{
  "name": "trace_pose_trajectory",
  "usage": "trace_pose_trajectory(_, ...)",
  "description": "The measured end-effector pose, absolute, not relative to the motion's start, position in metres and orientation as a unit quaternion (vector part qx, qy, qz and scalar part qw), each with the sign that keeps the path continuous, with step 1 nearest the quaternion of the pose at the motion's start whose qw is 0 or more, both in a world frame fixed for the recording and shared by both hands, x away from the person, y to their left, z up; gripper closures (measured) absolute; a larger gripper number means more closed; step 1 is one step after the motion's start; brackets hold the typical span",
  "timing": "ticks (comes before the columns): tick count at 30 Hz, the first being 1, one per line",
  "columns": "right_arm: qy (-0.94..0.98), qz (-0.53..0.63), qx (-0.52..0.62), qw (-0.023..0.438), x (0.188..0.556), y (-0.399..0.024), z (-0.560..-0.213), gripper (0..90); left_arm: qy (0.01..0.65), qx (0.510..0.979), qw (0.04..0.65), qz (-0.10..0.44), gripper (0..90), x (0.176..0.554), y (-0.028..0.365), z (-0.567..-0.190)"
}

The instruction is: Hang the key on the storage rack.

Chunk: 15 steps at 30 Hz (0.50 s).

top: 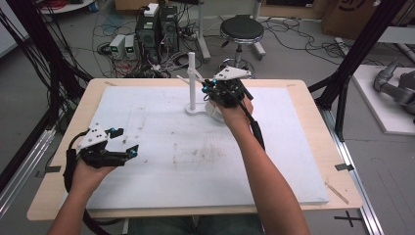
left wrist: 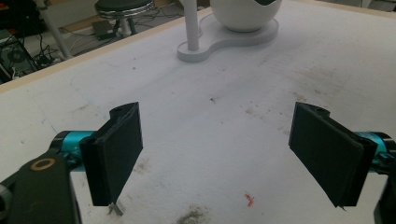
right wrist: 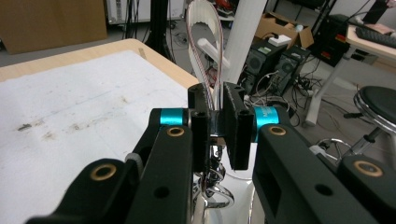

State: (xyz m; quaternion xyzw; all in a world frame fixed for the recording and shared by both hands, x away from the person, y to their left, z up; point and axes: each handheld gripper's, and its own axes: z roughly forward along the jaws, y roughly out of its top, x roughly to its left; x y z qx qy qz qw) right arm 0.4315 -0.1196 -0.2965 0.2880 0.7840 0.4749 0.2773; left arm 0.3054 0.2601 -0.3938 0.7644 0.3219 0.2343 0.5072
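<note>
Whisk (right wrist: pixel 205 51) loops stand up between the right gripper's (right wrist: pixel 215 123) fingers, which clamp its wire handle just beside the white stand (top: pixel 192 83), above the white bowl (left wrist: pixel 245 14) on the stand's base. That forearm stretches forward across the surface (top: pixel 195 156). Well apart from the stand, the left gripper (top: pixel 128 149) rests low, fingers spread wide, nothing between them.
</note>
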Motion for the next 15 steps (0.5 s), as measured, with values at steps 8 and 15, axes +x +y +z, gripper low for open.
trace_pose_trajectory(8, 0.789, 0.461, 0.293, 0.280, 0.439, -0.112, -0.305, 82.9, 0.319, 0.768, 0.505, 0.231, 17.5, 0.305, 0.259, -0.395)
trace_pose_trajectory(15, 0.792, 0.449, 0.305, 0.280, 0.449, -0.109, -0.315, 82.8, 0.320, 0.768, 0.504, 0.230, 17.4, 0.306, 0.261, -0.395)
